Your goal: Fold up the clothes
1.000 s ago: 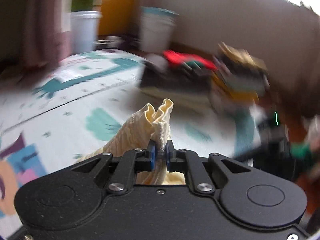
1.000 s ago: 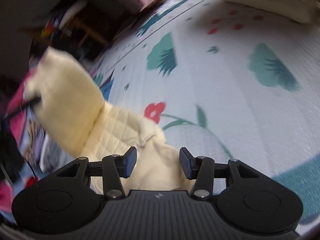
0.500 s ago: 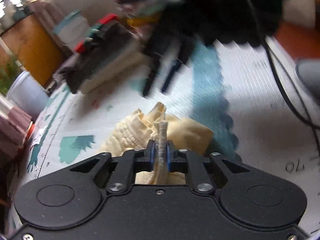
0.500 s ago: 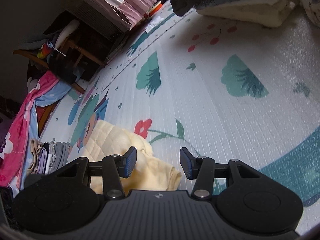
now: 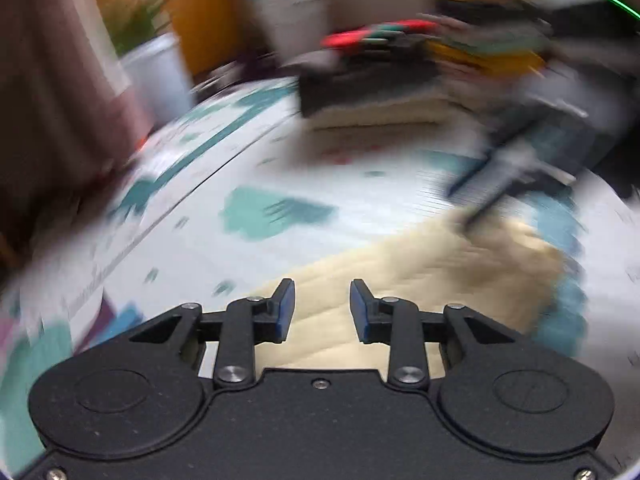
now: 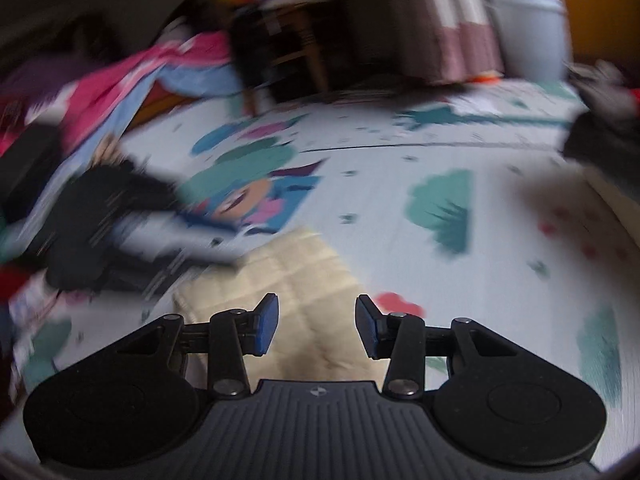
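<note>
A pale yellow quilted garment [image 5: 420, 272] lies flat on the printed play mat [image 5: 280, 184]. My left gripper [image 5: 322, 308] hovers over its near edge; its jaws are opening and nothing is pinched between the blue pads. In the right wrist view the same yellow garment [image 6: 304, 300] lies below my right gripper [image 6: 316, 322], whose jaws are closing with a wide gap and hold nothing. In the left wrist view the right gripper [image 5: 472, 204] appears as a dark blur at the cloth's far corner. Both views are motion-blurred.
A stack of folded clothes [image 5: 384, 80] sits at the far side of the mat. A white planter [image 6: 528, 32] and a curtain [image 6: 452, 20] stand behind. Pink and blue clothes [image 6: 132, 80] are heaped at the left near a wooden chair [image 6: 288, 52].
My left gripper let go of the bunched yellow cloth it was pinching, and the garment now lies spread flat. Both cameras have swung, and the right view has rolled toward level.
</note>
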### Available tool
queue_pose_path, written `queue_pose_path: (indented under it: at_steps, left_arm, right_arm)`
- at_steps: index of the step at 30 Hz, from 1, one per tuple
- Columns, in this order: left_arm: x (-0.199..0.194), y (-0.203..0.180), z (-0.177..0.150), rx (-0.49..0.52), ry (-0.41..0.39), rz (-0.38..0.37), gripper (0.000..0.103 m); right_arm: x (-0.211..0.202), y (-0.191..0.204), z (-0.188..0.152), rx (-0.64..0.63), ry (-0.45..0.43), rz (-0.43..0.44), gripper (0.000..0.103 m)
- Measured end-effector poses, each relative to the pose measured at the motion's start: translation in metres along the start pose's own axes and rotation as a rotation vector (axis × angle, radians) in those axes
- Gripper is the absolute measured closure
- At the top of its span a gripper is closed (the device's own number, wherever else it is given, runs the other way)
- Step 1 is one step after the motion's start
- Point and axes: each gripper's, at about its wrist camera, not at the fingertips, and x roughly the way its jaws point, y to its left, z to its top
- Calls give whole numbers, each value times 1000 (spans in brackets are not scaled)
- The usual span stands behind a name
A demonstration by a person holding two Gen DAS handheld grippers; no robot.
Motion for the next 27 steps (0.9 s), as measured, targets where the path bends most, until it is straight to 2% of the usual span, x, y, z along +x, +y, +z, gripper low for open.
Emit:
queue_pose_path:
  at_steps: [2, 4, 5, 7, 9, 11, 15, 18, 20, 21, 24, 26, 27]
  left_arm:
    - [15, 10, -13, -25, 19, -47, 73]
    - [32, 6, -29, -4, 63, -116, 73]
    - [39, 0, -41, 23, 85, -152, 73]
    - [39, -17, -54, 189, 9, -112, 73]
    - [41, -12, -43, 121, 57, -120, 73]
    - [39, 1, -26, 47, 109, -154, 72]
    - [32, 15, 9, 17, 14, -154, 72]
    - [58, 12, 13, 31, 30, -176, 72]
    - [87, 3, -2, 25, 133, -209, 71]
    - [90, -3, -9, 44, 106, -204, 70]
    - [83, -5, -5, 72, 106, -180, 69]
    - [67, 11, 1, 5, 103, -186, 67]
    - [58, 21, 4, -34, 101, -190, 60]
  right_arm:
    - [11, 8, -6, -44, 44, -13, 61]
    - [21, 3, -26, -19, 124, -54, 61]
    - [21, -6, -41, 32, 149, -55, 61]
    - [12, -15, -63, 62, 109, -38, 61]
    - [8, -18, -67, 76, 92, -32, 62]
    - [8, -13, -61, 69, 113, -54, 62]
    - [5, -2, -51, 36, 105, -94, 61]
    - [3, 1, -52, 21, 96, -104, 60]
    - [7, -2, -59, 26, 125, -110, 59]
    - [7, -5, -64, 44, 132, -110, 59]
    - [5, -10, -73, 83, 111, -111, 59]
    - [3, -6, -73, 78, 114, -129, 58]
    - [1, -4, -72, 82, 119, -138, 58]
